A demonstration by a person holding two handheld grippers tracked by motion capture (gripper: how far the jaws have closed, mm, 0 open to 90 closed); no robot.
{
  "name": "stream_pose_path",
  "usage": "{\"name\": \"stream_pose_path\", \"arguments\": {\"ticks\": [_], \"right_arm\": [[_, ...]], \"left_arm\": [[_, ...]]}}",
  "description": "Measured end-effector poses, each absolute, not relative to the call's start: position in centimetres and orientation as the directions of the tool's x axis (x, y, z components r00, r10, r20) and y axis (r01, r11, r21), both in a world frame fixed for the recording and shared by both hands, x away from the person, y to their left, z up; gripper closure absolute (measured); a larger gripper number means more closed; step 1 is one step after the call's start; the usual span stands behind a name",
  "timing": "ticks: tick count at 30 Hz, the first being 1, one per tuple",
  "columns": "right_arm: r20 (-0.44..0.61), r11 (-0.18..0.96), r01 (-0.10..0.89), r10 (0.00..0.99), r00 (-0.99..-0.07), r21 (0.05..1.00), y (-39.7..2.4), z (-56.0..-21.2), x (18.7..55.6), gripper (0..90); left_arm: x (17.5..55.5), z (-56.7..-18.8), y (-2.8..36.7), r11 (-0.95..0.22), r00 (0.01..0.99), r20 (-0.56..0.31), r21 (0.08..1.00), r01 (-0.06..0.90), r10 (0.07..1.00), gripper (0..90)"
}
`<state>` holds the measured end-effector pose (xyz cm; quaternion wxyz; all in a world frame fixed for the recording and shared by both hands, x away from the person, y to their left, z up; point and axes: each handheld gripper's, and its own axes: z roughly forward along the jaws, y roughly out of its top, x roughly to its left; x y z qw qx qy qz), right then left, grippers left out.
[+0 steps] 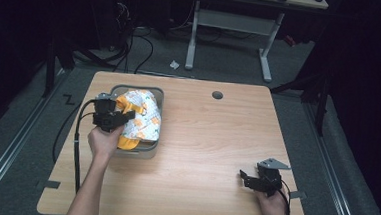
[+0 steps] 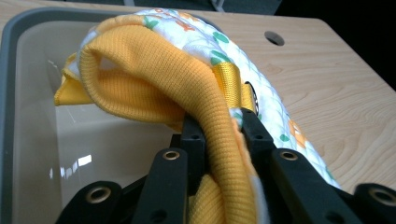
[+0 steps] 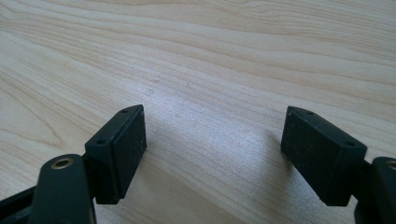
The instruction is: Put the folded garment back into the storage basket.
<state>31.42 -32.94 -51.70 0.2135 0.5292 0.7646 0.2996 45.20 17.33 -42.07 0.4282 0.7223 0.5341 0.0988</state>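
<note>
Two hand-held grippers: left (image 2: 218,123) clenched on one yellow-patterned garment (image 2: 154,79) over one grey tub (image 2: 14,93), right (image 3: 215,154) released.

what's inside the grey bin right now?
A yellow and white printed garment bulges over the grey bin; the left gripper fingers pinch its yellow ribbed edge. Bare floor shows on one side; anything beneath the cloth is covered.
</note>
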Motion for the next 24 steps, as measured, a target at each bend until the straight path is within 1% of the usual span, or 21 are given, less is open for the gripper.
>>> {"name": "stream_pose_path", "arguments": {"ticks": [8,24], "right_arm": [[-0.009,0.26,0.682,0.937,-0.349,0.684,-32.9,-51.7,31.4,22.6],[-0.009,0.26,0.682,0.938,-0.347,0.683,-32.9,-51.7,31.4,22.7]], "left_arm": [[46.1,-43.2,17.2,-0.081,0.398,-0.308,0.695,0.714,0.864,75.1],[47.4,-44.8,16.1,-0.134,0.355,-0.24,0.629,0.766,0.903,73.8]]}}
